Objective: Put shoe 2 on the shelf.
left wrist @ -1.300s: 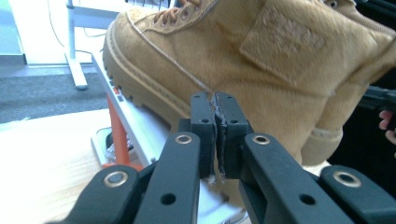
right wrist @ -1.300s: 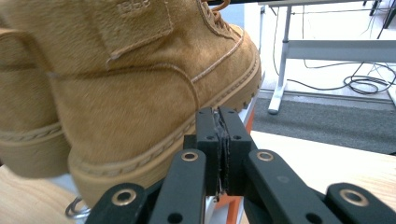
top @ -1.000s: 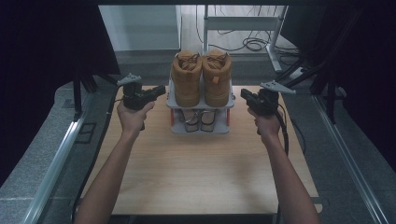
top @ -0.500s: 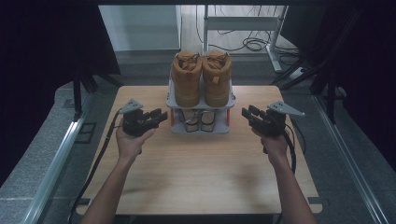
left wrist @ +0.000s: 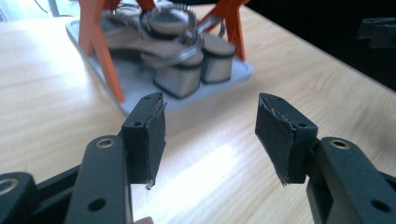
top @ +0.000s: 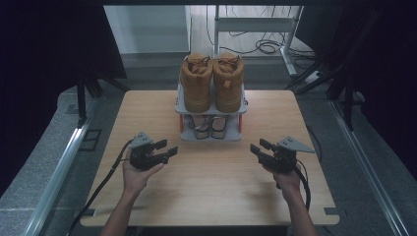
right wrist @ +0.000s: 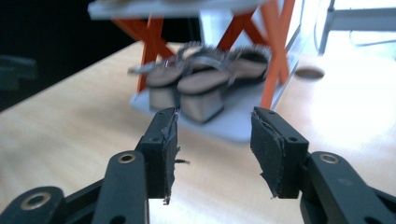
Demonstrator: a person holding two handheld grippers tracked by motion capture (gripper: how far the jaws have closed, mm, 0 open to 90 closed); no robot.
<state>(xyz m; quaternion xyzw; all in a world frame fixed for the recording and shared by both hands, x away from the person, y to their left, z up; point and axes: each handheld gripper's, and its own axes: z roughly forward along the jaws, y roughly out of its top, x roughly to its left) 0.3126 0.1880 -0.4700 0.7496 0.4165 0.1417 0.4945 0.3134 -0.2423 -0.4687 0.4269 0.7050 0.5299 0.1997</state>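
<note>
A small two-shelf rack (top: 210,136) with orange legs stands at the table's far middle. A pair of tan boots (top: 212,81) sits on its top shelf, and heeled sandals (top: 206,124) lie on the lower one. My left gripper (top: 167,148) hovers low over the table, in front of the rack and to its left. Its jaws have just been opening and nothing is between them. My right gripper (top: 259,146) mirrors it at the front right, its jaws also just opening on nothing. Both point toward the sandals (left wrist: 180,51) (right wrist: 201,79), past the open jaws of the left gripper (left wrist: 212,107) and right gripper (right wrist: 215,116).
The wooden table (top: 211,196) has bare surface between the two hands and the front edge. A round hole (right wrist: 309,73) in the tabletop lies beside the rack. Metal rails run along both sides of the table. A white desk frame and cables stand beyond the far edge.
Both hands have come down and back toward me from beside the rack's top shelf to just above the table. Both grippers went from shut to open.
</note>
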